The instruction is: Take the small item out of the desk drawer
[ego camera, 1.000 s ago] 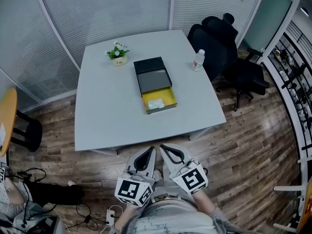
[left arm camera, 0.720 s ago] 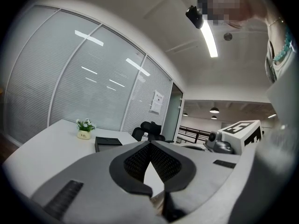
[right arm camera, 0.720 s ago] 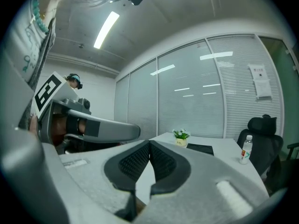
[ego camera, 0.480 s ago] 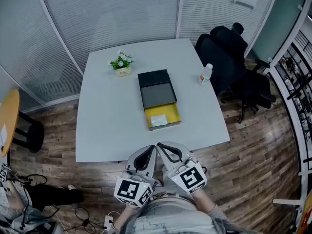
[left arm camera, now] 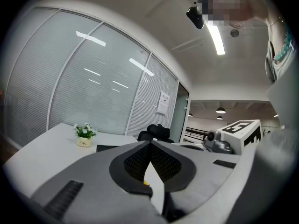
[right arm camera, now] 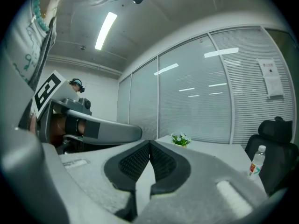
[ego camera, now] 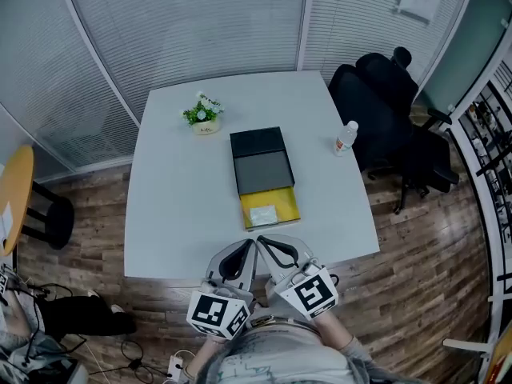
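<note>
Your left gripper (ego camera: 244, 250) and right gripper (ego camera: 270, 246) hang side by side just off the near edge of the white counter (ego camera: 176, 198). Both are closed, tips pressed together, with nothing between them. The black drawer unit (ego camera: 260, 158) lies mid-counter, its long axis running away from you, and its yellow drawer (ego camera: 282, 202) is pulled open towards you. The small item (ego camera: 262, 214), pale and flat, lies on the drawer floor near the front wall. Its long axis seems to run across the drawer, crosswise to the pull. Neither gripper touches the drawer. A potted plant (ego camera: 205, 114) stands beyond the unit to the left, a water bottle (ego camera: 346, 138) stands near the right edge, and an office chair (ego camera: 376, 110) sits beside that edge.
</note>
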`<state>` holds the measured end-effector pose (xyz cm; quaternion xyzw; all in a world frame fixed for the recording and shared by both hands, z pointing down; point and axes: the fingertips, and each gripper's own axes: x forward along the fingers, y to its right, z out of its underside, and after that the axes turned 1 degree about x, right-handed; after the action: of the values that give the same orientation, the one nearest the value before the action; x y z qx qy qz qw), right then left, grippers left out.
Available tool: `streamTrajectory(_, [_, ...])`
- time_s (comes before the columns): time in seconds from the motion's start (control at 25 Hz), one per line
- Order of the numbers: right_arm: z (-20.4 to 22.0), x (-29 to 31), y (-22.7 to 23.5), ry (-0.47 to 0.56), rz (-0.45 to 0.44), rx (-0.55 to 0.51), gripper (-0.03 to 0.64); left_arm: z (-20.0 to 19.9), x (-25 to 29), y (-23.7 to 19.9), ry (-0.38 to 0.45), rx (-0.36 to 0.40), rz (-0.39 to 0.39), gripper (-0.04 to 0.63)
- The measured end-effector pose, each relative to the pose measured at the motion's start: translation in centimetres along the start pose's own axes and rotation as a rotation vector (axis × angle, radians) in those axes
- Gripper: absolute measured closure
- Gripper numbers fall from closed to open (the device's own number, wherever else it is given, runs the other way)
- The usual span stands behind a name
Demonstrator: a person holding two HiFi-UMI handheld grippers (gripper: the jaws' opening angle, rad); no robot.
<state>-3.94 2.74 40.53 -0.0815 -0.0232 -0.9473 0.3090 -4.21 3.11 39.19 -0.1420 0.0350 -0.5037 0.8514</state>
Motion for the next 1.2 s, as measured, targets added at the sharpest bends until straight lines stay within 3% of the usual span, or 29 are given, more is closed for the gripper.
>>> streamTrajectory(0.84, [0.6, 4.6, 9.4, 0.009, -0.128, -0.038, 0.617, -1.0, 9.7, -3.8, 0.016, 0.029, -0.116, 0.598])
streamTrajectory(1.2, [0.6, 7.2, 11.1, -0.01, -0.101, -0.045, 0.617, -1.1, 11.6, -6.6, -0.023, -0.002, -0.085, 0.598])
